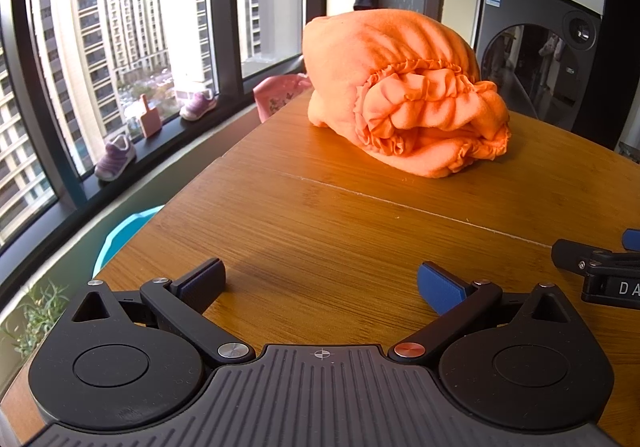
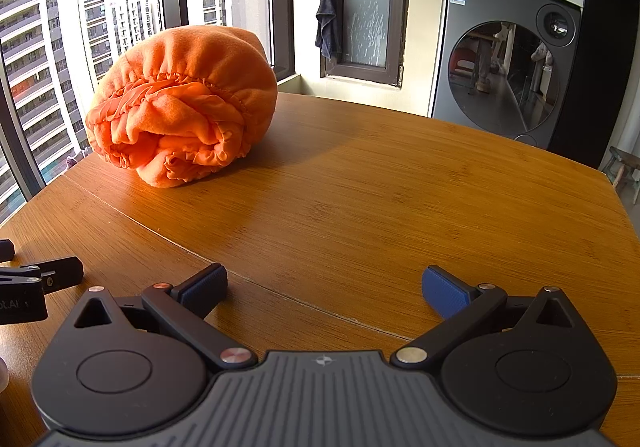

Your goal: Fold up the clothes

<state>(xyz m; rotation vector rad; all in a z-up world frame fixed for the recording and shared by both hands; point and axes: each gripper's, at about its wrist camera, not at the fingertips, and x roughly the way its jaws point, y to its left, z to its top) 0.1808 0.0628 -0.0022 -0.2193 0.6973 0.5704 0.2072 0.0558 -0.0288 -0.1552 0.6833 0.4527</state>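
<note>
An orange fleece garment [image 1: 404, 87] with a ruffled elastic hem lies bunched in a heap on the far part of the wooden table [image 1: 320, 215]. It also shows in the right wrist view [image 2: 180, 107], at the far left of the table [image 2: 380, 187]. My left gripper [image 1: 320, 283] is open and empty, low over the near table edge, well short of the garment. My right gripper [image 2: 324, 287] is open and empty too, beside the left one. The right gripper shows at the right edge of the left wrist view [image 1: 600, 267]; the left gripper shows at the left edge of the right wrist view [image 2: 36, 279].
A windowsill with small purple shoes [image 1: 116, 159] and a pink scoop [image 1: 149, 119] runs along the left. A pink cloth [image 1: 280, 95] hangs at the table's far left edge. A blue tub [image 1: 120, 235] is below the table. A washing machine [image 2: 500, 75] stands behind the table.
</note>
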